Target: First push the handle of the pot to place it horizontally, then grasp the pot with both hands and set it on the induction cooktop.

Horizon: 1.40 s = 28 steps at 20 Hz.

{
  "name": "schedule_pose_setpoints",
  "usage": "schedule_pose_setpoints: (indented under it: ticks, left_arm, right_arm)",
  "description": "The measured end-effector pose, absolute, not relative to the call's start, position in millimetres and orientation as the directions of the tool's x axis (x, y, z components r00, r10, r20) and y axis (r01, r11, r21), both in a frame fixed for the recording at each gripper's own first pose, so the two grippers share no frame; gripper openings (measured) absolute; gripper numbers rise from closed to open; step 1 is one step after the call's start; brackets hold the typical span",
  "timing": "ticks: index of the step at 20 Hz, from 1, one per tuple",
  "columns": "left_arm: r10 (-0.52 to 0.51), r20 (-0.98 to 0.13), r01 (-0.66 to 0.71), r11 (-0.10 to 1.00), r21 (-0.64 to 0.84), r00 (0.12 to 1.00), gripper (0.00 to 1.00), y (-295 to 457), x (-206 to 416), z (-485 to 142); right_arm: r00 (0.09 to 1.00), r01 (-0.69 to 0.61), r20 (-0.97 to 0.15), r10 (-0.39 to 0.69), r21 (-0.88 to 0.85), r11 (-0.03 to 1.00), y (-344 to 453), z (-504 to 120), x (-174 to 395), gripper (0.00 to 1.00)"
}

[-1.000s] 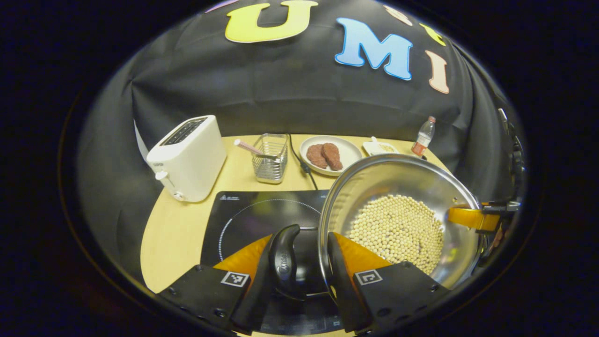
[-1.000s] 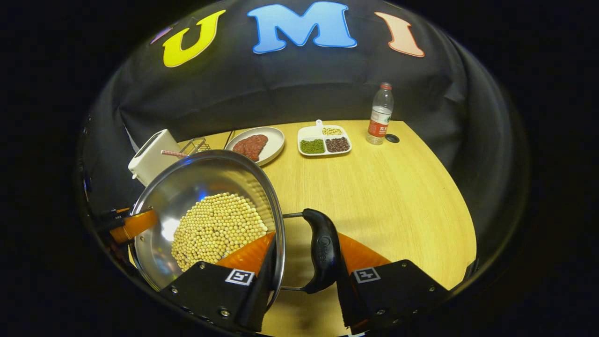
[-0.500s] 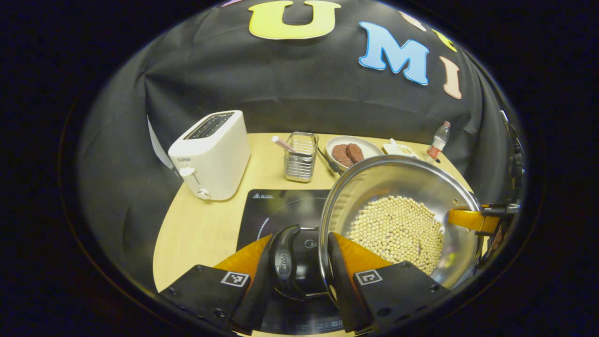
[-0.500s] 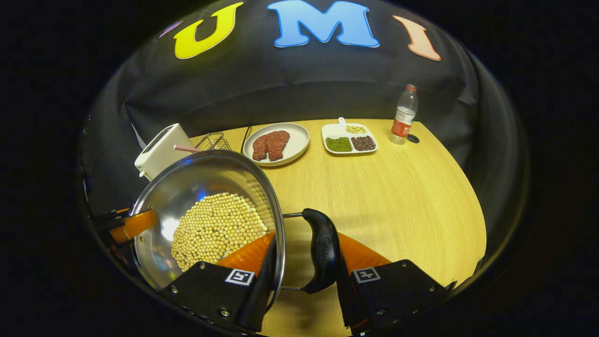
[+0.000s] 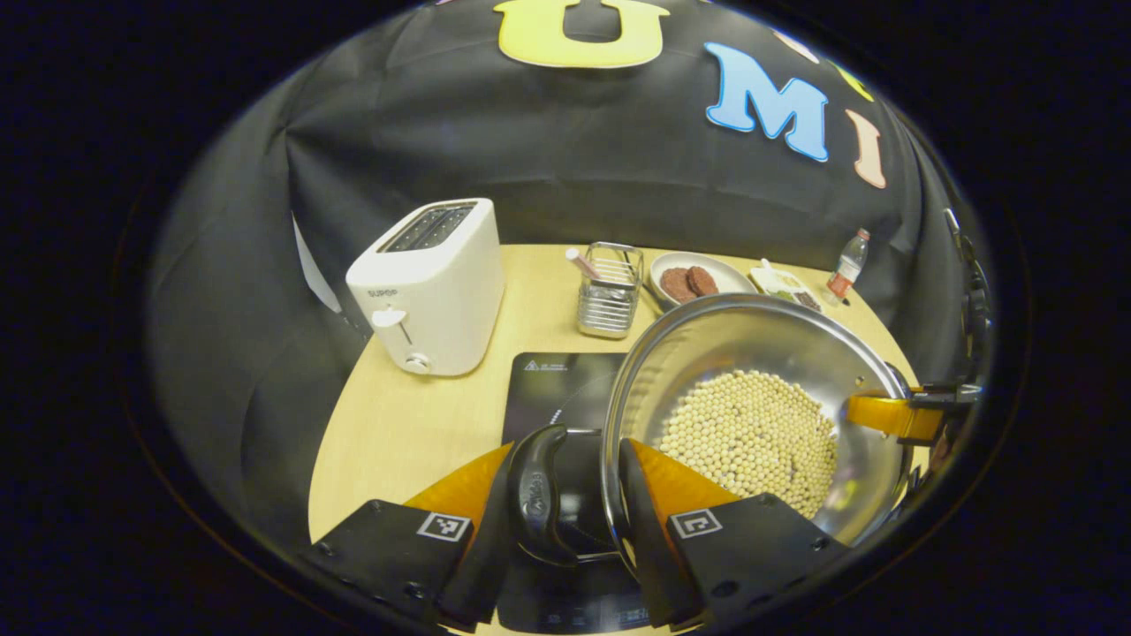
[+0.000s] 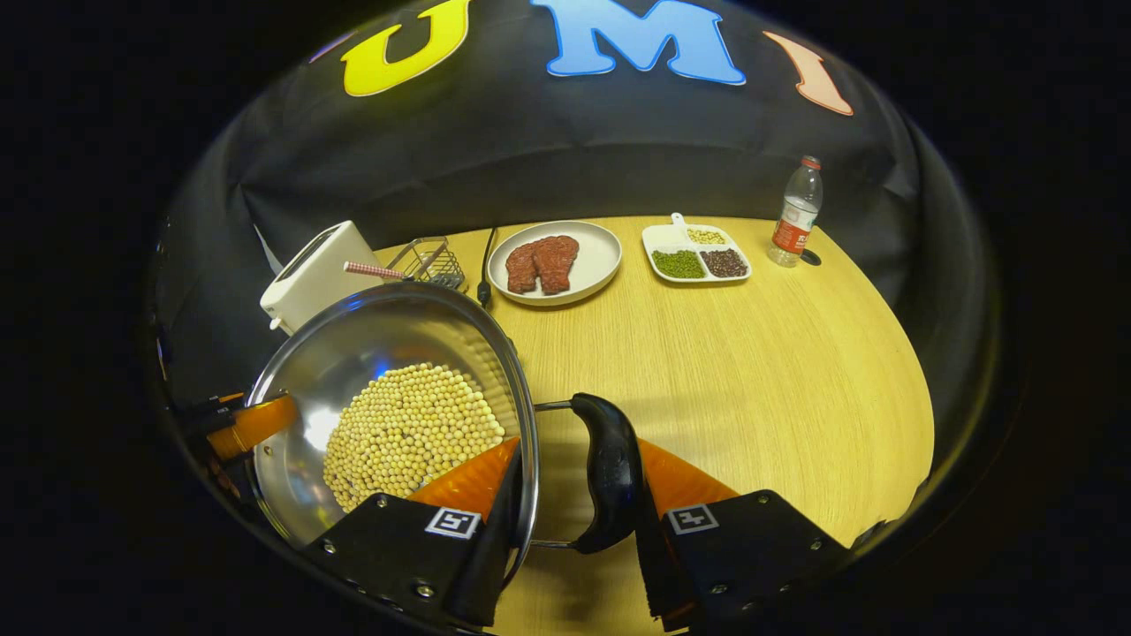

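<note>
Left gripper: jaws narrow, clamped across one black side handle and the adjoining rim of the stainless pot; one finger against the handle's outer face, the other inside the rim against the pot wall. Right gripper: same arrangement on the opposite black side handle, one finger inside the pot wall, the other on the handle's outer face. Far-side gripper also visible across the bowl in each view.

Pot contents: a heap of pale soybeans covering the base, also seen in the right gripper view.

Pot position: held between the two grippers, partly over the black induction cooktop; contact with the glass cannot be determined. Cooktop edge and ring marking visible beyond and beneath the left handle.

Surroundings on the wooden table:
- White toaster just beyond the cooktop.
- Wire basket with a straw, beside the toaster.
- Plate of meat slices beyond the pot.
- Divided dish of beans beside the plate.
- Plastic bottle, upright near the far table edge.
</note>
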<state>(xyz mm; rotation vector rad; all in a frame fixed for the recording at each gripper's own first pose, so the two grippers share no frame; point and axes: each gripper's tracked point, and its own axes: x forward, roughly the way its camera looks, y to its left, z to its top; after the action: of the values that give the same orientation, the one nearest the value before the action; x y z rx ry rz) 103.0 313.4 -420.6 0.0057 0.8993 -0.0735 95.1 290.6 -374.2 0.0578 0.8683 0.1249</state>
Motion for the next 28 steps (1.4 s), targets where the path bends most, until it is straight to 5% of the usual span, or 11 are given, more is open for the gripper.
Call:
schedule_pose_setpoints:
  ticks: [28]
  left_arm:
    - [-0.051,-0.788,0.044,0.999,-0.031,0.613,0.65,370.1,122.2,-454.5]
  right_arm:
    - [0.608,-0.084,-0.782,0.14,0.112,0.99,350.8,-406.0,115.6,0.62]
